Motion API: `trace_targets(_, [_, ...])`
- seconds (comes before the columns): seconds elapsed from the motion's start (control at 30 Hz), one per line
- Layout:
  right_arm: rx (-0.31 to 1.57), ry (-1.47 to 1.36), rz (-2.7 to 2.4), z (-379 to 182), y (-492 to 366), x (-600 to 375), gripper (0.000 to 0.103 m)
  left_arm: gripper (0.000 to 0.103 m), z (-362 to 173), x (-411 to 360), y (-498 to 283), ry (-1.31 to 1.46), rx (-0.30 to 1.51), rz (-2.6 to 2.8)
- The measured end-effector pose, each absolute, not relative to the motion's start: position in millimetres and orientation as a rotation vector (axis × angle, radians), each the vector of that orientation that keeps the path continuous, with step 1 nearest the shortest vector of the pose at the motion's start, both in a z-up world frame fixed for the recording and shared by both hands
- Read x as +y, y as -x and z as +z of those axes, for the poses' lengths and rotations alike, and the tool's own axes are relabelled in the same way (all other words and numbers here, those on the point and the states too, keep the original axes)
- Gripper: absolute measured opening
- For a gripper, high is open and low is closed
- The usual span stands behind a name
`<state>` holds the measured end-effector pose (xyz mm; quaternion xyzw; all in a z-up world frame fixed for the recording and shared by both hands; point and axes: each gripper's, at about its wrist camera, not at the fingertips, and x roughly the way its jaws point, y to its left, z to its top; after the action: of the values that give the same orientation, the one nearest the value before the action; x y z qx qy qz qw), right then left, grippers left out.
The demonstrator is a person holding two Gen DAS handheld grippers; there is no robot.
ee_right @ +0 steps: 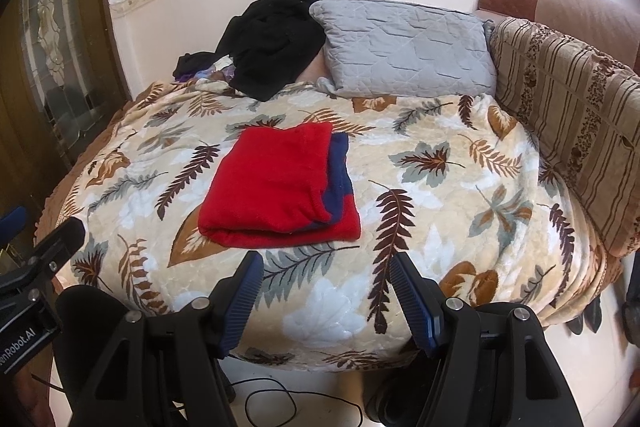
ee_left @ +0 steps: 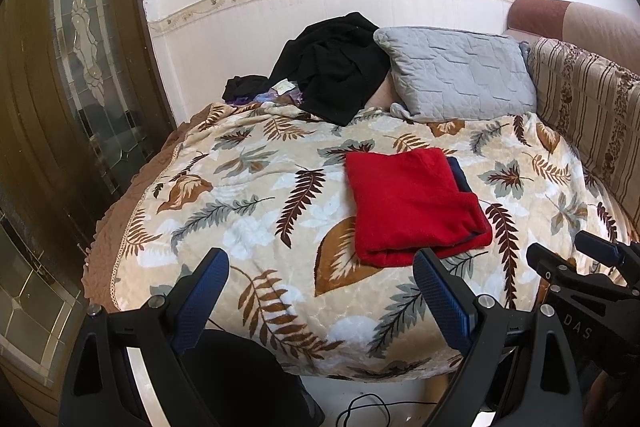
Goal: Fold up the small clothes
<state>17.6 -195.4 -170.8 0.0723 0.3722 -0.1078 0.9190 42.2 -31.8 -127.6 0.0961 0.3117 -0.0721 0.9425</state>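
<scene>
- We judge the red garment soft, thick and light: a fleecy knit that will sag when lifted, cling a little to the plush blanket, and can't be damaged by a firm pinch.
- It lies already folded into a rough rectangle on the leaf-print blanket, with a navy layer showing along its 3 o'clock edge.
- We would take it at the two near corners, pinching through all layers so the fold does not slide apart; the rounded folded edge at 6 o'clock offers the thickest bite.
- Our left gripper hovers open and empty; in its view the garment sits at about 1 o'clock, just beyond the right finger.
- Our right gripper is likewise open, holding nothing; the garment lies at 11 o'clock, just past its left finger, not touching.
- Black clothes and a grey pillow rest at 12 o'clock, well apart.
</scene>
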Motion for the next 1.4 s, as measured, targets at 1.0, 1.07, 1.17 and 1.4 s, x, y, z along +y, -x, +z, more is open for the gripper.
trace_targets(1.0, [0.697,-0.031,-0.355,-167.2,-21.3,-197.1,0.07,0.093,-141.2,-28.4,-57.5,-0.182,0.664,-0.138])
trace_targets(1.07, [0.683,-0.017,-0.368,-165.4,-20.5,-197.6,0.07,0.093,-139.8,-28.4,-56.8,-0.183,0.658,-0.132])
trace_targets(1.17, [0.682,-0.02,-0.363,-164.7,-20.1,-198.7,0.07,0.093,-139.2,-29.3,-55.8,-0.189,0.655,-0.129])
trace_targets(1.4, [0.671,-0.014,-0.361,-163.7,-16.7,-197.7,0.07,0.093,-137.4,-31.3,-53.2,-0.198,0.652,-0.124])
